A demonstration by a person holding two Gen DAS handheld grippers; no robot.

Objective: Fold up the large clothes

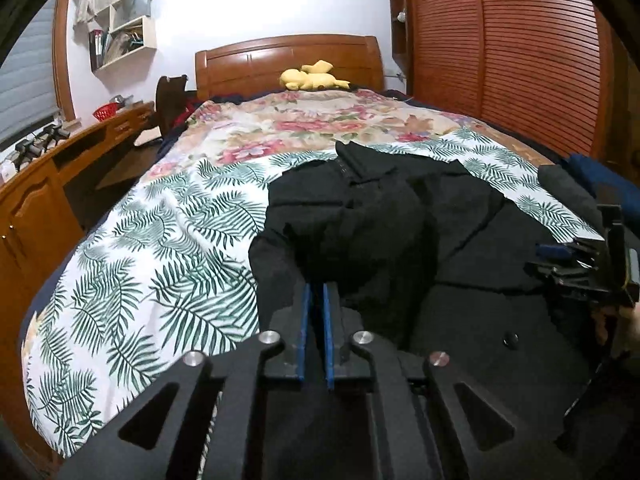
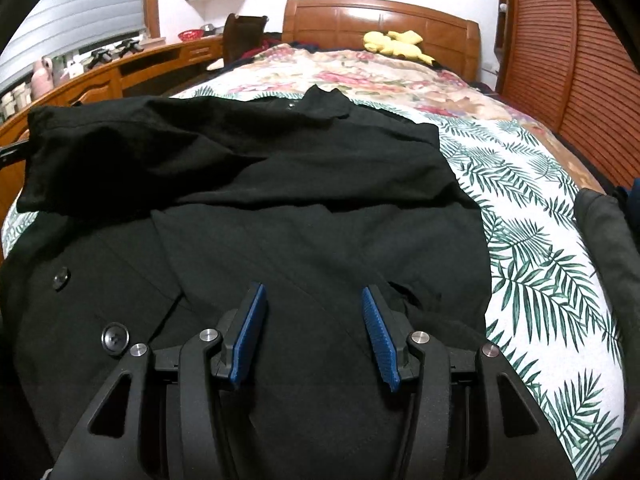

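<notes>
We list one black coat (image 2: 280, 208), buttoned, spread on the bed (image 1: 140, 264) directly ahead of both tools, a sleeve folded across its upper part.

Left hand-held gripper (image 1: 319, 292): blue pads drawn narrow, a thin slit between them; the tips sit in a raised bunch of black cloth, and we cannot tell whether they pinch it.

Right hand-held gripper (image 2: 314, 300): jaws standing about half apart over the coat's lower front, nothing pressed between the pads. Two dark buttons (image 2: 115, 338) lie just to its left.

Around them we note:
- leaf-print sheet (image 2: 540, 264), to the right of the right tool;
- floral quilt (image 1: 304, 120), beyond the coat;
- yellow plush toy (image 1: 312, 78), far ahead at the wooden headboard (image 1: 288, 56);
- wooden worktop (image 1: 60, 160), far left;
- louvred wardrobe doors (image 1: 500, 60), far right.
</notes>
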